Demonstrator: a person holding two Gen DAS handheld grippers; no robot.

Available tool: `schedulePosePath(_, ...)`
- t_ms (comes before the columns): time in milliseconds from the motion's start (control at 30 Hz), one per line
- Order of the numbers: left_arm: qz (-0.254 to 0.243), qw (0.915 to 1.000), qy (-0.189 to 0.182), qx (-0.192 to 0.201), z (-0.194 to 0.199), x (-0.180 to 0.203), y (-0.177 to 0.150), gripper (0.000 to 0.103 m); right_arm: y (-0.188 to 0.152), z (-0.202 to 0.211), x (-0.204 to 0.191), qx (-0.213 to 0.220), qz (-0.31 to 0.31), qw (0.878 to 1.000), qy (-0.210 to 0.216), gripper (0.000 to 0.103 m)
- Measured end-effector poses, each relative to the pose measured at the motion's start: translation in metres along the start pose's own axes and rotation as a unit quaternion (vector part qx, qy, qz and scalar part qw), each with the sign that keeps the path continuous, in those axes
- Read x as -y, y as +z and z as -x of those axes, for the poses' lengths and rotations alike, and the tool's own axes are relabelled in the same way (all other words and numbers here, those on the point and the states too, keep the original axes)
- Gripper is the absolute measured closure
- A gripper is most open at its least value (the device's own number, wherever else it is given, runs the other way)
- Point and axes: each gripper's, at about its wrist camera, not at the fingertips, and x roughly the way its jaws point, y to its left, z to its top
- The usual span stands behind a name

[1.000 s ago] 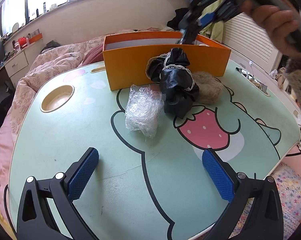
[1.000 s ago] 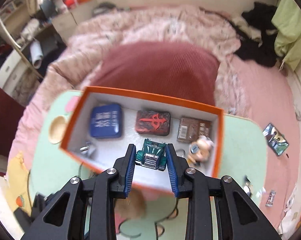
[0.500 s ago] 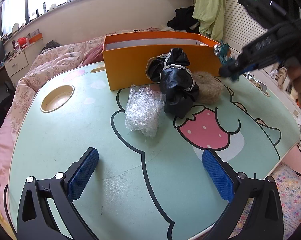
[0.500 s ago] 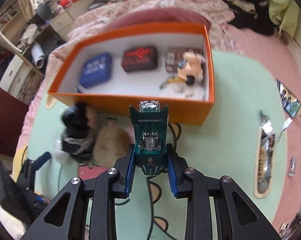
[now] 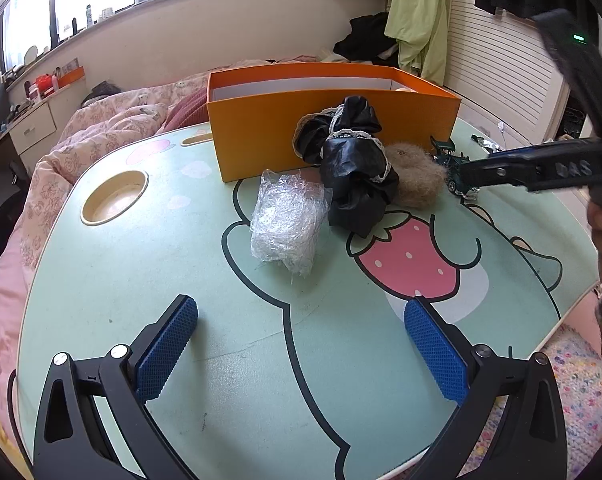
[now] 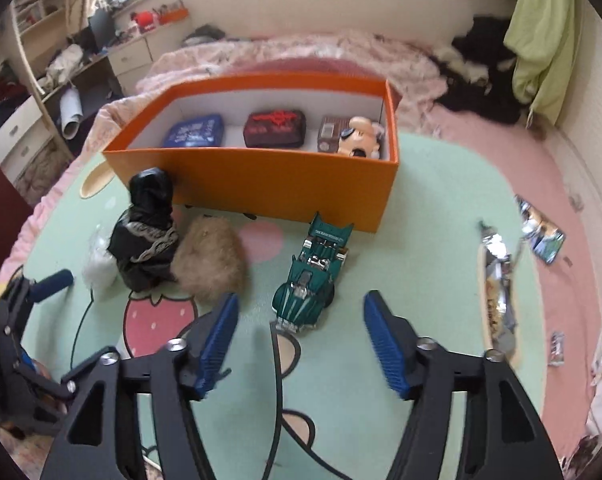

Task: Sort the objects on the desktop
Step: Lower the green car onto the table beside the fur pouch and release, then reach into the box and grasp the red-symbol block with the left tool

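Two blue-padded fingers of the left claw (image 5: 301, 354) are standing wide apart in the left wrist view, with nothing between them, low over the green cartoon table (image 5: 221, 380). Further on, a crumpled clear plastic wrap (image 5: 287, 226), a black bag with lace trim (image 5: 351, 164) and a brown fur ball (image 5: 415, 178) are lying close together in front of the orange box (image 5: 321, 136). At the right edge, the right claw (image 5: 475, 168) is reaching in, and the green toy car (image 5: 455, 172) is sitting on the table just at its tip, beside the fur ball.

From the right wrist view, the right claw (image 6: 297, 322) has just been opening; its jaws are now apart and not pressing the green toy car (image 6: 315, 276). The car is standing on the table just beyond the fingertips, its rear end close to the front wall of the orange box (image 6: 285, 188). Inside the box, a blue tin (image 6: 195, 132), a dark red tin (image 6: 275, 128), a brown pack (image 6: 331, 138) and a small figure toy (image 6: 363, 138) are lying in a row. A silver snack wrapper (image 6: 497, 280) is lying to the right.
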Motion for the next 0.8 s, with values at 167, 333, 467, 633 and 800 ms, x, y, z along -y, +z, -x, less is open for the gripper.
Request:
schedulePosePath(167, 0.000, 1.0000, 0.000, 0.000, 0.000, 0.000, 0.000, 0.000, -0.032, 0.003, -0.010, 0.020, 0.008, 1.000, -0.003, 0.028)
schedulePosePath(333, 0.000, 1.0000, 0.001, 0.000, 0.000, 0.000, 0.000, 0.000, -0.040, -0.020, -0.014, 0.015, -0.005, 1.000, -0.010, 0.012)
schedulePosePath(467, 0.001, 1.0000, 0.002, 0.001, 0.000, 0.000, 0.000, 0.000, -0.042, -0.029, -0.011, 0.011, 0.007, 1.000, 0.004, 0.000)
schedulePosePath(633, 0.001, 1.0000, 0.002, 0.001, 0.000, -0.001, 0.000, 0.000, -0.047, -0.034, -0.006, 0.016, 0.008, 1.000, 0.006, 0.000)
schedulePosePath(800, 0.001, 1.0000, 0.002, 0.001, 0.001, -0.001, 0.000, 0.000, -0.047, -0.034, -0.006, 0.016, 0.007, 1.000, 0.005, 0.000)
